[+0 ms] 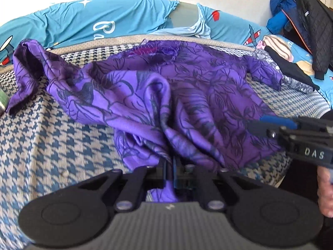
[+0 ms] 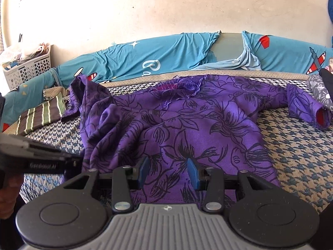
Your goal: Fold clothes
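My left tongs point(image 1: 169, 166) pinch the purple shirt point(image 1: 187, 87)'s hem; my right tongs point(image 2: 168, 173) sit spread over it. Next I'd grip there, then fold.

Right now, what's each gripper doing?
Left gripper: shut on the purple shirt.
Right gripper: open, pads apart over the shirt's hem.
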The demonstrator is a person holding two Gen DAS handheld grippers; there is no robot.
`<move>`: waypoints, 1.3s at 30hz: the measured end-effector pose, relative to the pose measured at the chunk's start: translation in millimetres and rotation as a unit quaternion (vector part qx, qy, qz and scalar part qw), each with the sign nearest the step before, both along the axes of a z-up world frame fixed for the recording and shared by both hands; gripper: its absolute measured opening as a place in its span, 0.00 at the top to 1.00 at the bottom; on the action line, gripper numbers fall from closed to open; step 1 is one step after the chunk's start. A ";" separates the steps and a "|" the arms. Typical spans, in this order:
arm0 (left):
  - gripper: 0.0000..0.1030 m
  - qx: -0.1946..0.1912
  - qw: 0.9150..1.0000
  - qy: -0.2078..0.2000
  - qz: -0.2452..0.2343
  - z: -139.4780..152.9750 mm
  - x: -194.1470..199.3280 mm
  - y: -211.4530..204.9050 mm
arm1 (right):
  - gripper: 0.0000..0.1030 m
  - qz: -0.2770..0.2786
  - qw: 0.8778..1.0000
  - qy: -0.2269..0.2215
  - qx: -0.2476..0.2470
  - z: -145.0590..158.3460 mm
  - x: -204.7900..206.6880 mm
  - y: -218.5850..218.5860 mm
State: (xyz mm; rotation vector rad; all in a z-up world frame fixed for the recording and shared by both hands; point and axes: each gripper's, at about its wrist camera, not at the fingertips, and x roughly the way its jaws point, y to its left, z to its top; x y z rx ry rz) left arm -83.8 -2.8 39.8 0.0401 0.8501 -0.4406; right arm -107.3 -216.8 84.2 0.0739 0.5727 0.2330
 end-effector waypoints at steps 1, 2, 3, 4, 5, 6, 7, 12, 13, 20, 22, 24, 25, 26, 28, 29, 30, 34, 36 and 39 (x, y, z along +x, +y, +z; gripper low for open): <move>0.95 0.003 1.000 0.003 0.002 -0.8 -3.5 -1.2 | 0.61 0.001 1.000 -0.002 0.000 0.6 -0.8 -0.4; 0.95 0.004 1.000 0.007 0.005 -1.1 -5.9 -1.7 | 0.61 0.001 1.000 -0.003 0.000 1.2 -1.7 -0.9; 0.95 0.003 1.000 0.012 0.008 -1.3 -7.8 -1.6 | 0.61 0.001 1.000 -0.005 -0.001 1.7 -2.6 -1.5; 0.95 0.003 1.000 0.020 0.014 -1.7 -8.6 -0.9 | 0.61 0.000 1.000 -0.006 -0.001 2.3 -3.5 -2.2; 0.95 0.003 0.999 0.029 0.020 -2.3 -8.6 0.2 | 0.60 -0.002 1.000 -0.006 -0.002 2.6 -3.9 -3.0; 0.95 0.005 0.999 0.039 0.027 -2.8 -8.4 1.3 | 0.60 -0.006 1.000 -0.005 -0.004 2.8 -3.9 -3.9; 0.95 0.010 0.998 0.047 0.034 -3.3 -7.7 2.4 | 0.60 -0.013 1.000 -0.002 -0.007 2.4 -3.5 -5.4; 0.92 -0.026 0.997 0.039 0.058 7.4 -13.9 16.9 | 0.59 -0.070 0.997 0.024 -0.022 -1.9 1.7 -19.2; 0.91 -0.044 0.996 0.034 0.066 11.2 -13.6 21.5 | 0.55 -0.087 0.996 0.026 -0.021 -2.0 2.1 -24.1; 0.76 -0.137 0.982 0.037 0.122 21.1 16.7 42.3 | 0.37 -0.181 0.983 0.030 -0.012 -1.7 6.2 -53.8; 0.70 -0.145 0.979 0.039 0.135 18.7 28.9 42.8 | 0.34 -0.193 0.980 0.035 -0.021 -5.0 7.7 -57.5; 0.68 -0.151 0.978 0.041 0.142 16.2 40.4 42.4 | 0.34 -0.203 0.978 0.041 -0.027 -8.9 9.0 -61.2; 0.66 -0.154 0.977 0.041 0.144 15.3 45.7 42.1 | 0.33 -0.207 0.977 0.044 -0.026 -11.1 9.3 -63.4; 0.60 -0.157 0.975 0.043 0.149 14.3 50.4 42.1 | 0.33 -0.209 0.977 0.048 -0.022 -13.3 9.6 -65.3; 0.53 -0.161 0.972 0.045 0.162 12.1 57.9 43.0 | 0.33 -0.208 0.976 0.062 -0.005 -17.5 11.2 -68.8; 0.51 -0.165 0.971 0.047 0.166 11.2 60.8 44.1 | 0.33 -0.206 0.976 0.068 0.004 -19.0 12.0 -69.5; 0.50 -0.172 0.969 0.048 0.170 10.3 63.2 45.7 | 0.33 -0.203 0.976 0.073 0.014 -20.3 12.9 -69.7; 0.39 -0.206 0.957 0.053 0.195 8.3 72.9 57.0 | 0.33 -0.196 0.977 0.083 0.027 -24.0 15.7 -66.3; 0.35 -0.205 0.955 0.052 0.207 7.7 80.6 59.0 | 0.33 -0.195 0.977 0.084 0.015 -25.2 17.4 -62.2; 0.35 -0.203 0.952 0.057 0.224 3.6 91.1 61.6 | 0.32 -0.192 0.978 0.082 0.005 -26.0 18.8 -57.4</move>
